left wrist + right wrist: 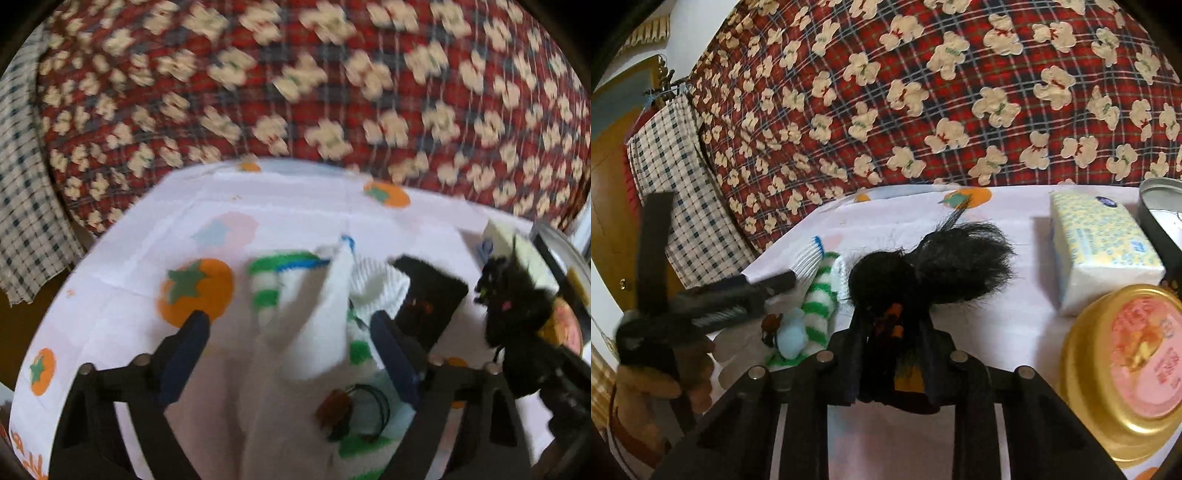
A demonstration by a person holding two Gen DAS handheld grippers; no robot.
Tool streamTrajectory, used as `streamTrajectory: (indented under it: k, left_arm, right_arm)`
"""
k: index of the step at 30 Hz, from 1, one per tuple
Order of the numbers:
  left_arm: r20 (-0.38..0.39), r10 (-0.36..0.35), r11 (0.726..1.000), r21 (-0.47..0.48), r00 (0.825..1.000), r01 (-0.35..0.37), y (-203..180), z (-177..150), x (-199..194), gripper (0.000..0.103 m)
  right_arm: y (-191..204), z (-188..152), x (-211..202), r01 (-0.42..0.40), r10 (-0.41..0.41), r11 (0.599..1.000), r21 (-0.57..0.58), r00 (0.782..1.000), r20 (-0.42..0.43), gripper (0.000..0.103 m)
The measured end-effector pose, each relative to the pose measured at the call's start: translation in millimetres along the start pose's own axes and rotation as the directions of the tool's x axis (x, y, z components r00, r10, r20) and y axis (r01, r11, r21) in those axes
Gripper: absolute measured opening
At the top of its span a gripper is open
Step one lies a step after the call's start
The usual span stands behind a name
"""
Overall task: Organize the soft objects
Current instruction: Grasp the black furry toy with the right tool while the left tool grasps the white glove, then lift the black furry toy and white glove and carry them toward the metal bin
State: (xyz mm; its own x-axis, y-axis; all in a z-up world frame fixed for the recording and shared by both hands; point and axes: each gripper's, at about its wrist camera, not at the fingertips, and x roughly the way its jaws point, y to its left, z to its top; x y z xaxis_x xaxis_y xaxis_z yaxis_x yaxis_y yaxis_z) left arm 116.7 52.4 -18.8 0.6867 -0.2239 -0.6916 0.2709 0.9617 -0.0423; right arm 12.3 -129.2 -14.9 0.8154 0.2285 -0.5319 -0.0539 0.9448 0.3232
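Note:
A white sock with green and blue stripes lies on the white cloth with orange fruit prints. My left gripper is open, its blue fingers on either side of the sock. The sock also shows in the right wrist view, beside a pale blue pompom. My right gripper is shut on a black furry toy and holds it over the cloth. The toy shows at the right in the left wrist view.
A tissue pack, a gold tin with a pink lid and a metal tin stand at the right. A flat black object lies beside the sock. A red bear-print quilt and checked cloth lie behind.

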Motion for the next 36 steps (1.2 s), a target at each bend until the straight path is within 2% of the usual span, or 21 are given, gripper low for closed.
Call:
streamTrajectory:
  k: [1, 2, 3, 4, 6, 10, 12, 16, 18, 22, 23, 24, 26, 29, 31, 34, 35, 36]
  left_arm:
    - [-0.02, -0.002, 1.0, -0.005, 1.0, 0.002, 0.4, 0.3, 4.8, 0.074]
    - [-0.046, -0.008, 1.0, -0.019, 0.999, 0.007, 1.8, 0.3, 10.8, 0.056]
    - [-0.068, -0.034, 0.998, -0.048, 0.997, 0.031, 5.9, -0.1, 15.9, 0.047]
    - [-0.071, -0.064, 0.995, -0.085, 0.995, 0.058, 10.5, -0.2, 17.3, 0.047]
    - [-0.032, -0.119, 0.982, -0.155, 0.992, 0.112, 23.3, 0.1, 12.0, 0.032]
    - [0.066, -0.154, 0.962, -0.219, 0.986, 0.165, 37.4, -4.2, -6.8, 0.014]
    - [0.108, -0.15, 0.953, -0.25, 0.983, 0.173, 44.7, -6.3, -16.5, 0.013]
    - [0.222, -0.168, 0.931, -0.286, 0.96, 0.229, 60.1, -13.9, -46.0, 0.012]
    - [0.287, -0.156, 0.926, -0.292, 0.945, 0.241, 68.7, -19.1, -67.7, 0.012]
    - [0.362, -0.117, 0.924, -0.301, 0.925, 0.235, 81.4, -25.2, -98.5, 0.012]
    - [0.377, -0.112, 0.922, -0.305, 0.919, 0.238, 84.2, -27.1, -105.1, 0.012]
    - [0.394, -0.109, 0.92, -0.308, 0.913, 0.243, 87.9, -29.2, -113.1, 0.012]
    - [0.411, -0.094, 0.919, -0.314, 0.907, 0.238, 93.3, -31.5, -123.1, 0.012]
    - [0.424, -0.078, 0.919, -0.321, 0.902, 0.231, 98.3, -36.9, -132.6, 0.012]
    - [0.419, -0.075, 0.918, -0.325, 0.905, 0.226, 98.4, -40.1, -133.1, 0.012]
    - [0.366, -0.054, 0.929, -0.323, 0.929, 0.181, 95.7, -44.5, -122.5, 0.012]
    - [0.331, -0.049, 0.934, -0.32, 0.942, 0.161, 94.6, -45.3, -114.4, 0.015]
    - [0.276, -0.049, 0.938, -0.318, 0.96, 0.139, 92.7, -46.1, -102.4, 0.023]
  right_arm:
    - [-2.3, 0.5, -0.3, 0.001, -0.001, 1.0, 0.006, 1.0, -0.001, 0.028]
    - [-4.3, 1.2, -0.4, 0.002, -0.002, 1.0, 0.013, 1.0, -0.002, 0.028]
    - [-6.7, 2.1, -0.1, 0.002, -0.002, 1.0, 0.026, 1.0, -0.005, 0.028]
    - [-8.3, 2.9, -0.3, -0.001, 0.001, 0.999, 0.036, 1.0, -0.005, 0.028]
    - [-8.3, 3.0, -1.7, 0.0, 0.0, 0.999, 0.036, 1.0, 0.003, 0.021]
    - [-1.6, 2.6, -7.9, 0.012, -0.012, 1.0, -0.004, 0.999, 0.043, 0.021]
    - [3.0, 1.9, -7.9, 0.024, -0.022, 0.999, -0.04, 0.999, 0.046, 0.014]
    - [-1.3, 2.4, -6.5, -0.006, 0.006, 1.0, -0.017, 1.0, 0.024, 0.014]
    - [-7.5, 1.7, -0.5, -0.044, 0.046, 0.998, 0.039, 0.999, -0.028, 0.014]
    - [-19.7, -3.2, 18.1, -0.062, 0.083, 0.988, 0.144, 0.987, -0.141, 0.018]
    - [-21.1, -5.6, 22.1, -0.071, 0.098, 0.983, 0.168, 0.982, -0.16, 0.027]
    - [-23.0, -6.6, 26.0, -0.078, 0.113, 0.978, 0.192, 0.978, -0.178, 0.044]
    - [-27.2, -9.2, 31.4, -0.096, 0.146, 0.963, 0.25, 0.971, -0.188, 0.06]
    - [-28.1, -6.1, 36.1, -0.103, 0.156, 0.954, 0.282, 0.973, -0.172, 0.061]
    - [-27.2, -3.8, 43.8, -0.073, 0.133, 0.955, 0.289, 0.972, -0.192, 0.061]
    - [-24.1, -3.3, 47.1, -0.035, 0.095, 0.959, 0.283, 0.975, -0.2, 0.061]
    - [-20.9, -2.6, 48.4, -0.022, 0.076, 0.966, 0.259, 0.976, -0.202, 0.061]
    - [-16.9, -2.4, 49.6, -0.008, 0.055, 0.974, 0.228, 0.978, -0.203, 0.061]
